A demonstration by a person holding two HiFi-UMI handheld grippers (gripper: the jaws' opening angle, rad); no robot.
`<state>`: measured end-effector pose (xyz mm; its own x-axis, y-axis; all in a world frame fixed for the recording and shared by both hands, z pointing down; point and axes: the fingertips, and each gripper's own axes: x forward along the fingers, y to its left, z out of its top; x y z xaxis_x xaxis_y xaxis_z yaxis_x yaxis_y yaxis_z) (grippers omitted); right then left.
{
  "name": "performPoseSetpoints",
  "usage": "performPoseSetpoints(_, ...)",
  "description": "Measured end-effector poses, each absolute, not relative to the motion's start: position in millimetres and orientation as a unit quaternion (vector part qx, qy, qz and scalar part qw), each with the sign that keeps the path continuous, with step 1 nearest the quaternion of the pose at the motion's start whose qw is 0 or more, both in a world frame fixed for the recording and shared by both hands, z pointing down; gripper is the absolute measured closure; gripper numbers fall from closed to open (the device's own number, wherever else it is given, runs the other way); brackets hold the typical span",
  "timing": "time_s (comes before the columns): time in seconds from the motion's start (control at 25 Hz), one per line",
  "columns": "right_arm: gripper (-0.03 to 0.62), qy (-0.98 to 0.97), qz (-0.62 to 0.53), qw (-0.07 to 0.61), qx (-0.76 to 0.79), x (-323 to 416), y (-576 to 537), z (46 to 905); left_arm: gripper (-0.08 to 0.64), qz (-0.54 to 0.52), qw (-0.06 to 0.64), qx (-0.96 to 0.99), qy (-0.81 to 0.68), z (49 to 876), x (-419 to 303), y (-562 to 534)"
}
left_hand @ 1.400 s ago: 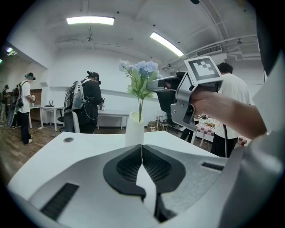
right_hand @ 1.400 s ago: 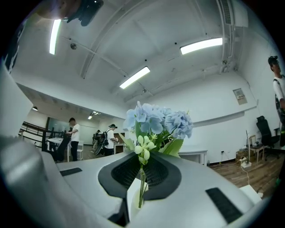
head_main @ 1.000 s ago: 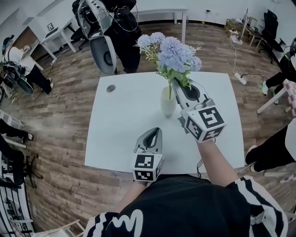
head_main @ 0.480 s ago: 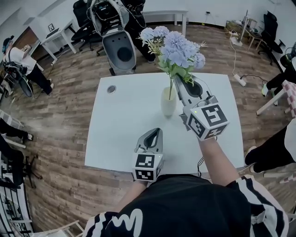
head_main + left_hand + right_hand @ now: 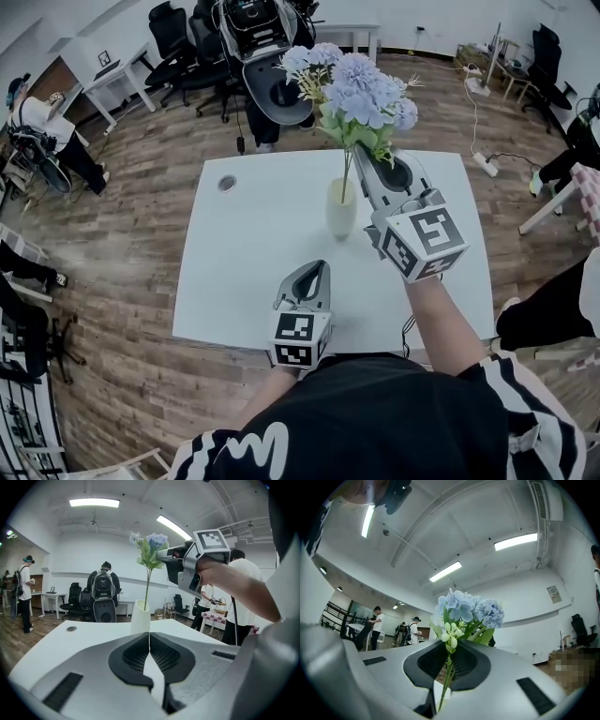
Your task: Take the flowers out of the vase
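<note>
White bench in an office room. White vase: upright, mid-bench. Blue flowers: stem clamped in right gripper jaws below blooms, stem foot inside vase. Left gripper: jaws closed, empty, near the bench's front edge.

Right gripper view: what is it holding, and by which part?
The right hand-held gripper is shut on the flowers, pinching the stems just under the blooms.

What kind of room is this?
Probably an open office or lab: black swivel office chairs, white desks near the walls, wood-plank floor, long ceiling strip lights.
</note>
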<state>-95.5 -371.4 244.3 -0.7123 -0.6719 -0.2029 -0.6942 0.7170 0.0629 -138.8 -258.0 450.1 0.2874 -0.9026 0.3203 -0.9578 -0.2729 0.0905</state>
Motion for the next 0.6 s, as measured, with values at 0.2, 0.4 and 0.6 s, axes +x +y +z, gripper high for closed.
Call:
performPoseSetpoints(0.2,0.566,0.922,0.075,0.099,-0.366,-78.1,-380.0,219.5,0.552,0.105,0.135,0.789,-0.589,440.1,-124.1,-269.4)
performPoseSetpoints(0.4,0.566,0.923,0.076,0.107,-0.362,-51.7,-382.0,221.9,0.552,0.107,0.134,0.787,-0.592,448.8,-102.0,-275.6)
performPoseSetpoints(0.6,0.566,0.922,0.077,0.108,-0.365,-48.6,-372.4,220.7,0.552,0.106,0.135,0.789,-0.59,449.5,-103.5,-274.4)
